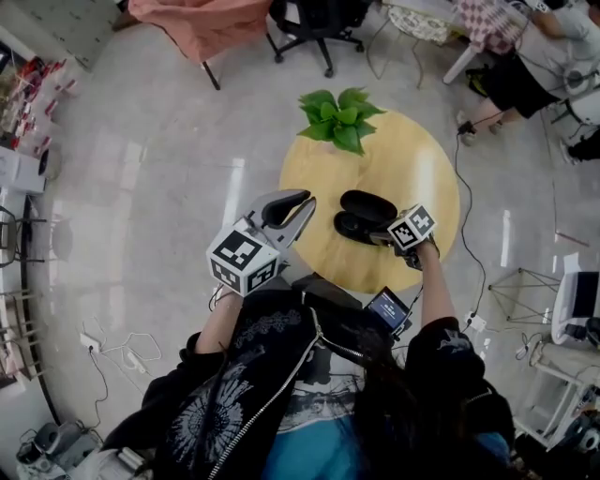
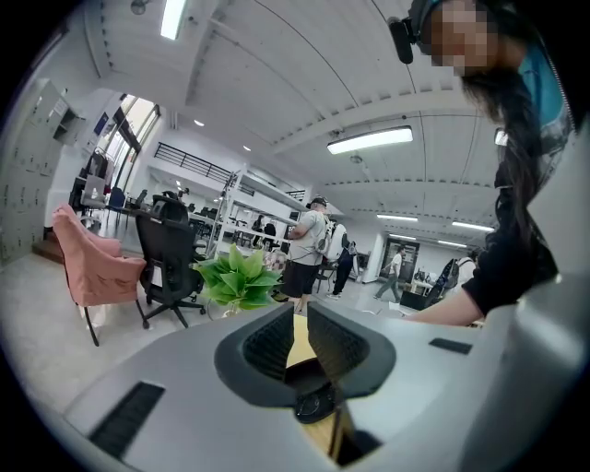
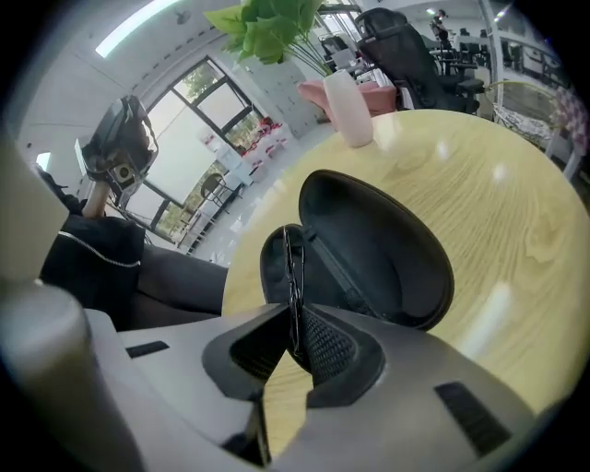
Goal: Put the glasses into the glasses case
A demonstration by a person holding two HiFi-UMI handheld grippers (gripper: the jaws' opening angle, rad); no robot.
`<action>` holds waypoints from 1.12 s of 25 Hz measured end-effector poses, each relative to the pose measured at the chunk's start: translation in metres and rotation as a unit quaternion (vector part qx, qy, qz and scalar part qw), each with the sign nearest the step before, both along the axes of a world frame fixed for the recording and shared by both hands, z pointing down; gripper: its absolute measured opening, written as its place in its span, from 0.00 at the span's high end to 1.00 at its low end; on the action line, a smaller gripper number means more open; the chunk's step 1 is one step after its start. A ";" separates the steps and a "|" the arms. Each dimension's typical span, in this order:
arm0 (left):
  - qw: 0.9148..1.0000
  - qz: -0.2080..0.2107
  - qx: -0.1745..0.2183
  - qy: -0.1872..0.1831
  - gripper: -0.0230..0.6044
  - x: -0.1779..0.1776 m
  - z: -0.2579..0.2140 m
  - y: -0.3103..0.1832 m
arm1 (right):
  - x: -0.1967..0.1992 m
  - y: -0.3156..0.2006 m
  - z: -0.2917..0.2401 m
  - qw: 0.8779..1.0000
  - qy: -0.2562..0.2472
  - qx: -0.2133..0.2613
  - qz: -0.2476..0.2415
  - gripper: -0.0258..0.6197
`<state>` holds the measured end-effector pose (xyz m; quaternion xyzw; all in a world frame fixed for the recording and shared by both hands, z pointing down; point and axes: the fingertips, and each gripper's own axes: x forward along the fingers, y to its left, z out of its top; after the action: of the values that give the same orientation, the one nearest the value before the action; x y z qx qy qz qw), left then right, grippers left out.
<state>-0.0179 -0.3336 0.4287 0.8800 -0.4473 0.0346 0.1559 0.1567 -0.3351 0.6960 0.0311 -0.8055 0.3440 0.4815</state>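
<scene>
A black glasses case (image 1: 366,214) lies open on the round wooden table (image 1: 417,159), its lid (image 3: 383,249) tipped back. My right gripper (image 3: 295,313) is shut on thin black-framed glasses (image 3: 293,263), which hang edge-on over the case's lower half (image 3: 273,267). In the head view the right gripper (image 1: 382,236) sits at the case's near edge, and the glasses are hidden there. My left gripper (image 1: 302,204) hovers at the table's left rim, away from the case. Its jaws (image 2: 300,309) stand almost together with nothing between them.
A green plant (image 1: 339,117) in a white vase (image 3: 348,106) stands at the table's far side. A black office chair (image 1: 314,23) and a pink chair (image 1: 202,23) are beyond it. A seated person (image 1: 534,56) is at top right. Cables lie on the floor (image 1: 103,352).
</scene>
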 end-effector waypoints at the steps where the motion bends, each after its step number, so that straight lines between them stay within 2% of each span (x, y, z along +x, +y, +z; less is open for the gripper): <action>1: 1.000 -0.001 0.000 0.000 0.89 -0.001 0.000 -0.001 | -0.001 0.000 0.002 1.000 0.004 0.001 -0.001 0.87; 13: 1.000 0.001 0.001 -0.002 0.89 -0.008 -0.003 -0.004 | -0.004 -0.006 0.013 0.998 0.032 0.056 0.020 0.87; 15: 1.000 0.003 0.001 -0.002 0.89 -0.008 -0.004 -0.004 | -0.003 -0.012 0.013 0.996 0.040 0.075 0.035 0.81; 16: 1.000 0.004 0.001 -0.002 0.89 -0.008 -0.004 -0.004 | -0.002 -0.014 0.013 0.995 0.045 0.082 0.042 0.75; 19: 1.000 0.009 0.002 -0.002 0.89 -0.008 -0.003 -0.003 | 0.000 -0.018 0.010 0.992 0.052 0.099 0.055 0.71; 24: 1.000 0.015 0.002 0.000 0.89 -0.008 -0.004 -0.001 | 0.005 -0.020 0.004 0.989 0.059 0.120 0.070 0.68; 28: 1.000 0.023 0.003 0.001 0.89 -0.006 -0.004 0.003 | 0.010 -0.020 -0.007 0.984 0.053 0.137 0.100 0.68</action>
<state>-0.0237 -0.3306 0.4243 0.8904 -0.4272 0.0356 0.1530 0.1666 -0.3554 0.6891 0.1947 -0.8114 0.2747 0.4777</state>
